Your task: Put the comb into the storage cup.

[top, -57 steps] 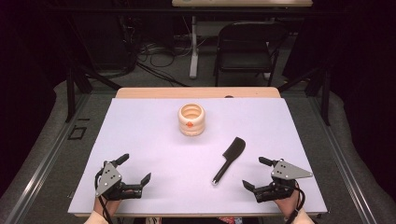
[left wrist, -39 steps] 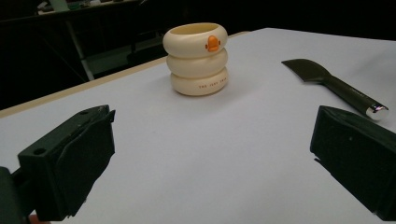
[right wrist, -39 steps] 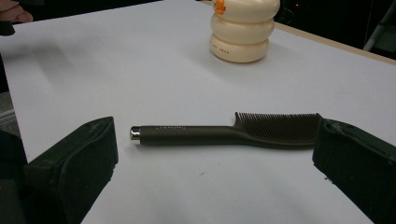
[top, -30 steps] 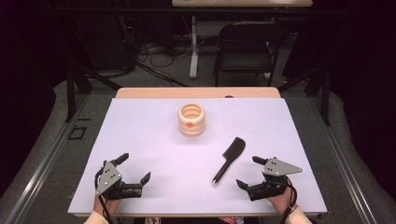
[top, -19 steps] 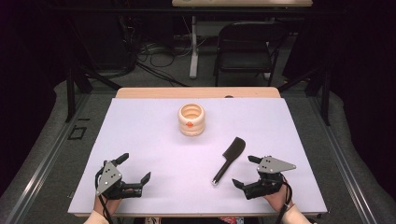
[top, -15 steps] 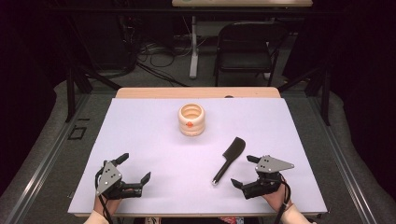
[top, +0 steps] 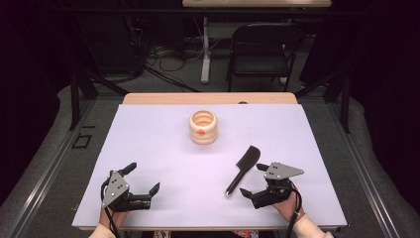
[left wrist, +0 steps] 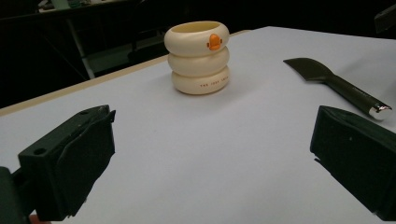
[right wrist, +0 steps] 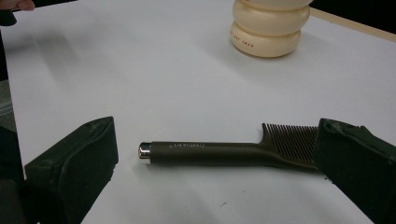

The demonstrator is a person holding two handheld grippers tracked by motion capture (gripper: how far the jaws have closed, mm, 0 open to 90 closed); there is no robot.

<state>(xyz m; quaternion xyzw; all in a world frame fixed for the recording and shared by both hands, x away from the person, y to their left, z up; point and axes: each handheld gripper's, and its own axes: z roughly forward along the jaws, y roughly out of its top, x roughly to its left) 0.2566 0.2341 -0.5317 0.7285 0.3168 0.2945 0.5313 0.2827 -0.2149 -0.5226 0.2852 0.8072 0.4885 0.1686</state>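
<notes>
Comb [top: 242, 169] flat on the white tabletop [top: 163, 148], just ahead of the right tool [top: 254, 181].
Handle end nearest that tool, long axis crossing between its spread, empty jaws. Left tool [top: 145, 178] likewise released, well apart. Ringed cream cup [top: 203, 127] farther back; open room all around.

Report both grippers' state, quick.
Left gripper: open, holding nothing.
Right gripper: open, holding nothing, beside the comb.

overhead forward view, two low tabletop close-ups
</notes>
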